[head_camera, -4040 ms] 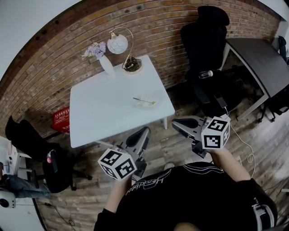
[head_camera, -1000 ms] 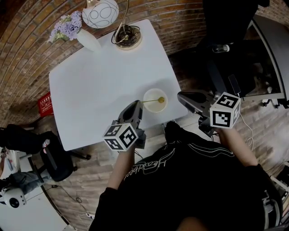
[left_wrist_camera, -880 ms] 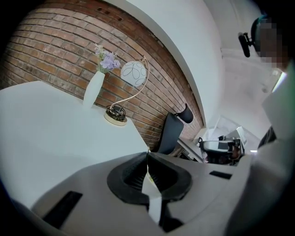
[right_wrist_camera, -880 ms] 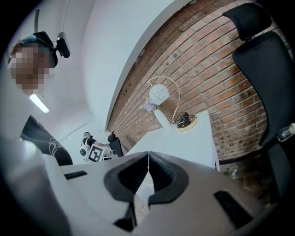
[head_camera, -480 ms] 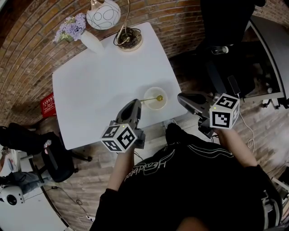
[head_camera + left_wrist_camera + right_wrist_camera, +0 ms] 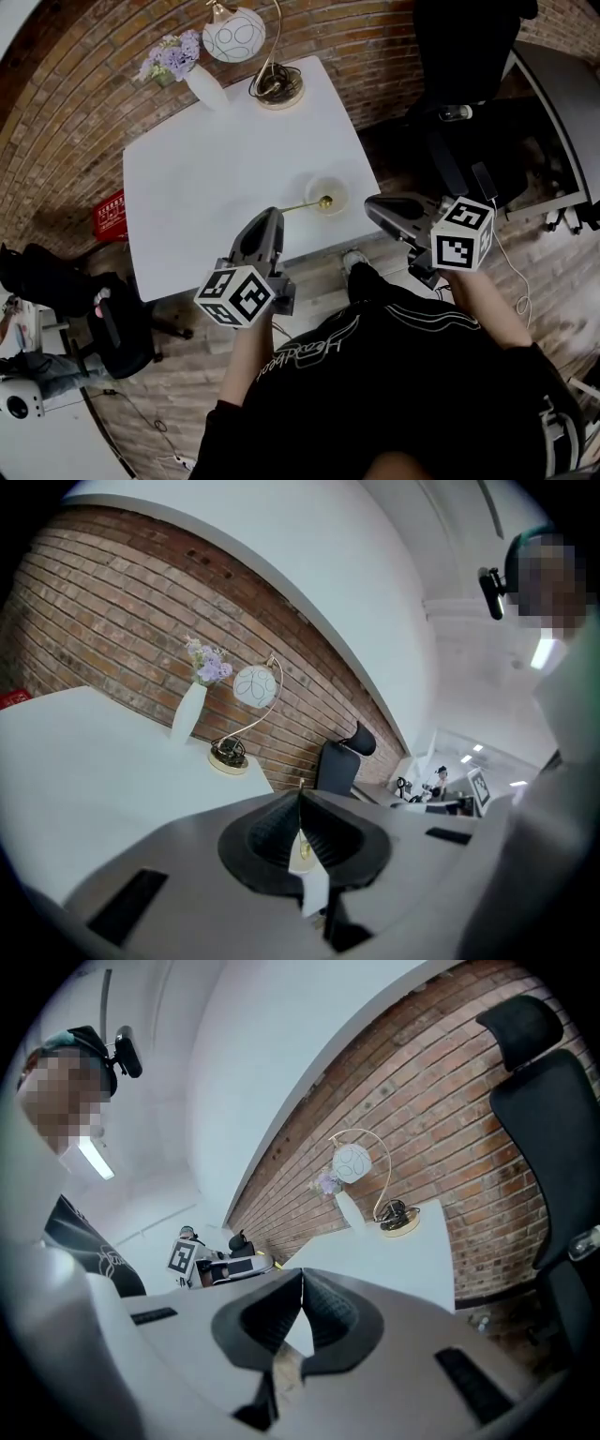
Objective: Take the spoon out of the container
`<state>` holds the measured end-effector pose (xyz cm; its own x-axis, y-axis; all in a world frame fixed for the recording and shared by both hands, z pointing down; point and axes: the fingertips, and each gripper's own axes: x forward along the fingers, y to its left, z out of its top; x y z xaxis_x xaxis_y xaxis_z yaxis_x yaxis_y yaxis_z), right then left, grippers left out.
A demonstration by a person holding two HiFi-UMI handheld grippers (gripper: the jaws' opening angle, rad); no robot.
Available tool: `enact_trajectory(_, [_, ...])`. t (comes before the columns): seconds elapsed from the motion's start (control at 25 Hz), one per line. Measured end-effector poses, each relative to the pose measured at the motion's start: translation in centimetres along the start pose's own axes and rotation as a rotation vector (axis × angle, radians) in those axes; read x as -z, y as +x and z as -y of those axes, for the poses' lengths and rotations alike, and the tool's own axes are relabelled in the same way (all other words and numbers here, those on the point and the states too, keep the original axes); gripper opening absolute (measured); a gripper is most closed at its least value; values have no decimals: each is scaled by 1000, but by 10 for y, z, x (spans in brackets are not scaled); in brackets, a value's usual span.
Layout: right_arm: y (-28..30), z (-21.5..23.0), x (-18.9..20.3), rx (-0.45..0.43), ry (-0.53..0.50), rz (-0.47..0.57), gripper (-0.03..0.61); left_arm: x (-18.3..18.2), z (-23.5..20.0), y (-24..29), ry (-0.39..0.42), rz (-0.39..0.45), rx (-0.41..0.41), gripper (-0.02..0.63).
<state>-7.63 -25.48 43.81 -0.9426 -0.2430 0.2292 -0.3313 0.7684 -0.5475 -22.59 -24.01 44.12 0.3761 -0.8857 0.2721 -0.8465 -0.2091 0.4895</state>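
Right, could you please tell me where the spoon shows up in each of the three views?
Head view: the spoon sits centre, handle at the tip of the left tool, bowl end over the container.
Left gripper view: lower centre, the spoon shows as a gold glint between the shut jaws.
Right gripper view: not in it.
Shared landmark: the globe lamp, in all three views.

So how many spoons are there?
1. The spoon has its gold end in the container near the table's front edge, and the left gripper pinches its handle. I see no other spoon.
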Motion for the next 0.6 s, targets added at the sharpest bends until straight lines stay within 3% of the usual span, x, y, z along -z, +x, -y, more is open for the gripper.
enact_trajectory(0.6, [-22, -71, 4, -7, -123, 37, -3, -13, 65, -84, 48, 40, 122, 8])
